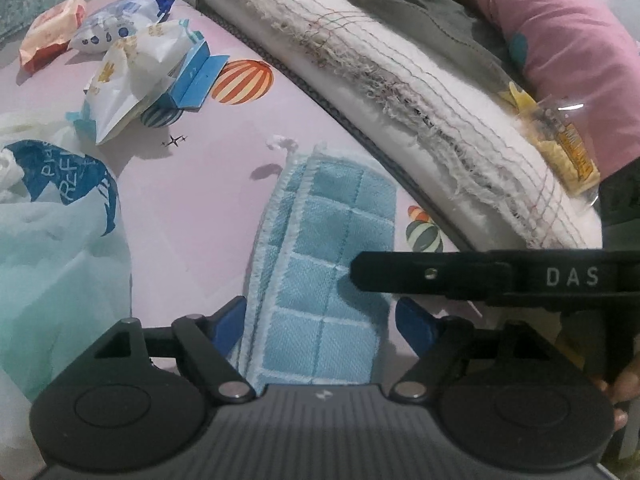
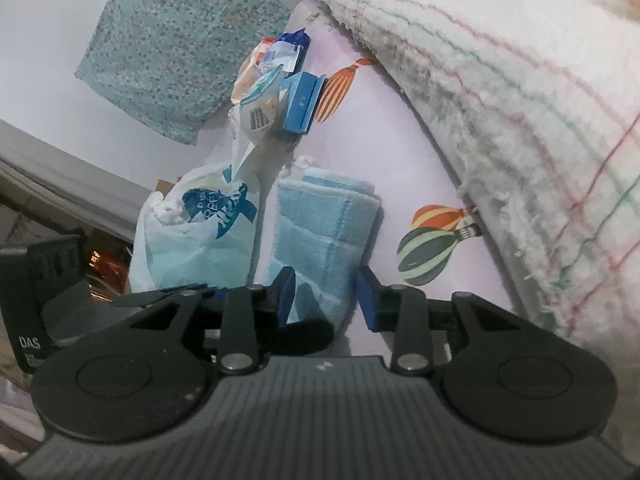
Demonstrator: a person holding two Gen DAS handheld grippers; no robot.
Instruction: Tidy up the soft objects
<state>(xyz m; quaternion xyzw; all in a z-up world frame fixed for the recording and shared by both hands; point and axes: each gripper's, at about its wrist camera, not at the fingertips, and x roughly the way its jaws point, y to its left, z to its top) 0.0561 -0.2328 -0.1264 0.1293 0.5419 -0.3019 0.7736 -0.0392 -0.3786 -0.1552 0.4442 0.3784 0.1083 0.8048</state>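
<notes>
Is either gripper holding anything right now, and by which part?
Nothing is held. The left gripper and right gripper both stand open around the folded blue towel, pads clear of it.

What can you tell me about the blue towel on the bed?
The blue towel is light blue terry cloth with a grid of paler stitched lines and a whitish fringed edge. It is folded into a long strip, several layers thick, and lies flat on the pink balloon-print sheet. A plastic bag sits beside it, and a big white blanket lies on the other side. The left gripper and right gripper stand open around its near end, pads apparently not pressing it.
</notes>
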